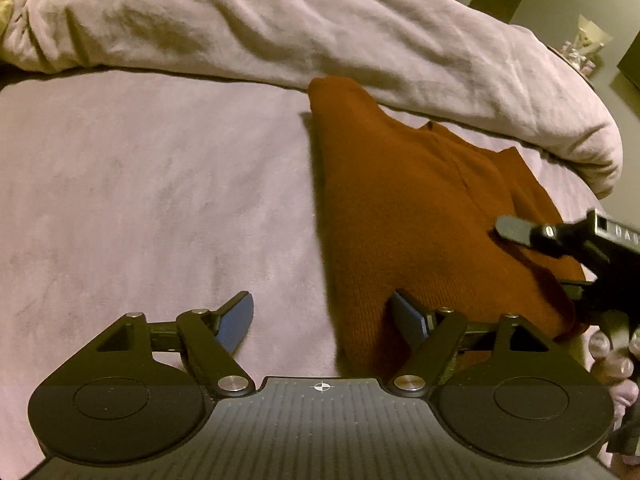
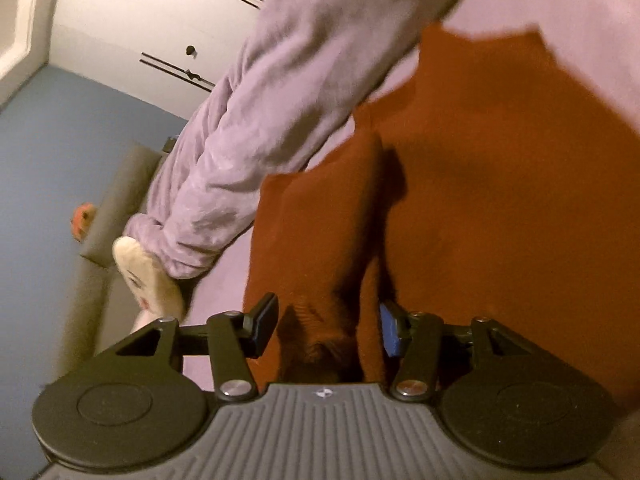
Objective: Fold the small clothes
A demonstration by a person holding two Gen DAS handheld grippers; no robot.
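A rust-orange knit garment lies partly folded on the mauve bed sheet, right of centre in the left wrist view. My left gripper is open over the garment's near left edge, with one pad on the sheet and one over the cloth. My right gripper is open just above the garment, with a raised fold of cloth between its jaws. The right gripper also shows in the left wrist view, over the garment's right side.
A bunched mauve duvet runs along the far side of the bed and lies against the garment's top. In the right wrist view the bed edge drops to a blue floor, with white slippers and a grey bench.
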